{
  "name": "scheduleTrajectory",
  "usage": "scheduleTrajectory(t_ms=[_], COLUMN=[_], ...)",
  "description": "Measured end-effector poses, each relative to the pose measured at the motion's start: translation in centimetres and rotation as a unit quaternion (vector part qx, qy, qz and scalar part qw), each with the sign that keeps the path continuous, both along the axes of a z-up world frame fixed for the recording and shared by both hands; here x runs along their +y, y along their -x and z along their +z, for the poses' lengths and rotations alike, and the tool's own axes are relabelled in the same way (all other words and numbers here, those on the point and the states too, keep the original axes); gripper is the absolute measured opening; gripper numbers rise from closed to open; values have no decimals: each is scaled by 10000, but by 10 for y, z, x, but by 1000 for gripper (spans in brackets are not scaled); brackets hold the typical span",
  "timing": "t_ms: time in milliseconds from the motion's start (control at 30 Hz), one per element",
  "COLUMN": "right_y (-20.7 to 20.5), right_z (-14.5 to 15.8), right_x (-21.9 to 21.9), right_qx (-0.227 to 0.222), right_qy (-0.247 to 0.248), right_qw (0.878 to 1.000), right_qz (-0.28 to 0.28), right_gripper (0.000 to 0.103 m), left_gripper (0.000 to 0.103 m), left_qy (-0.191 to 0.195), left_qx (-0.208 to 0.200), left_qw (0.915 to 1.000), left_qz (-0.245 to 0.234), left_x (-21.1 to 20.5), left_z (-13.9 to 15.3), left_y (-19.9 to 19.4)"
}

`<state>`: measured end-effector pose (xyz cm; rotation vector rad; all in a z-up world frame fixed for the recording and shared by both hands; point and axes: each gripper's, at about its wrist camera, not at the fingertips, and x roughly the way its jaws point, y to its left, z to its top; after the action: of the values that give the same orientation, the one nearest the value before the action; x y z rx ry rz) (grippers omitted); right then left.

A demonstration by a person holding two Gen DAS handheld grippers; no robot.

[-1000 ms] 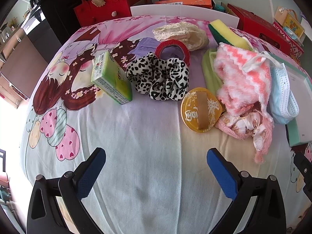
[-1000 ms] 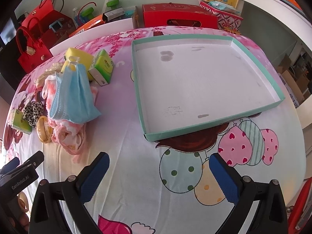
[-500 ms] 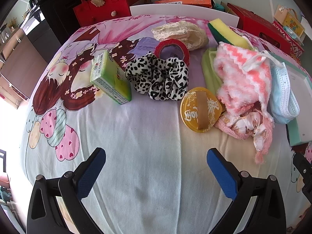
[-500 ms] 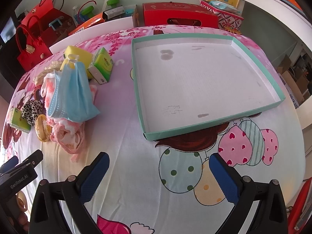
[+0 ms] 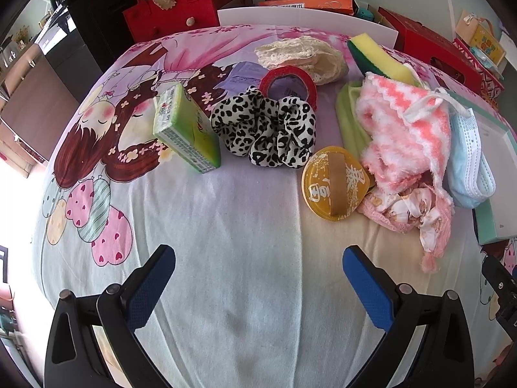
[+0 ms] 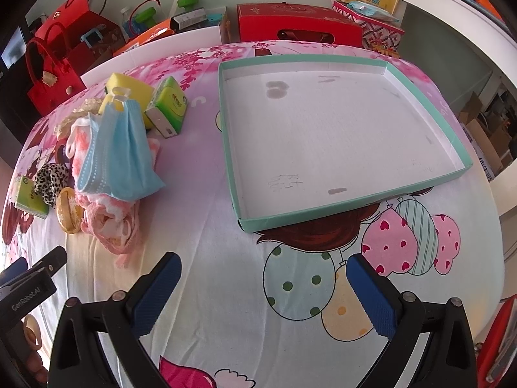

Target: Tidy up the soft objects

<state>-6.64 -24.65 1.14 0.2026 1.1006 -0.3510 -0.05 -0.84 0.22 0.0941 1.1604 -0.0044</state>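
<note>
Soft things are lying in a loose heap on the cartoon-print sheet covering the tabletop, left of the tray, which is sitting bare. You are holding both grippers near the front edge, above the sheet. The left gripper is facing the heap with its jaws wide apart and nothing between them; the right gripper is facing the tray, jaws likewise apart and holding nothing.

Nearest your left gripper, the scrunchie is lying free, with a tissue pack just to its left and a gold disc to its right. Further right, the pink knit is draped over a floral cloth and a green cloth, and the mask is lying against it. A sponge, a lace piece and a red tape roll are sitting at the far side.

Watch the tangle on the right. Its white loop is standing up by the mask, so closing on either is likely to drag the other, or spill the pile toward the tray's rim. The disc is touching the floral cloth; a low pinch there may catch its edge and flick it. The scrunchie is probably your cleanest first pick, though a wide closing sweep risks nudging the tissue pack over. A second tissue pack is sitting by the sponge.
</note>
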Motion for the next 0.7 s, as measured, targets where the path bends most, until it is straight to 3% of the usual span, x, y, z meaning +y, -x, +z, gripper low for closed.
scheduleTrajectory(t_ms=[500, 700], right_y=[-2, -2], right_z=[-1, 0], right_x=[1, 4], right_qx=[10, -27], right_qy=[-2, 29], right_qw=[10000, 10000], right_qz=[29, 74], right_gripper=[103, 103], left_gripper=[103, 103], left_qy=[104, 386], left_qx=[-16, -135], left_qw=[9999, 9992], left_qz=[-40, 16], left_x=[-3, 1], left_z=[4, 11], left_y=[2, 2])
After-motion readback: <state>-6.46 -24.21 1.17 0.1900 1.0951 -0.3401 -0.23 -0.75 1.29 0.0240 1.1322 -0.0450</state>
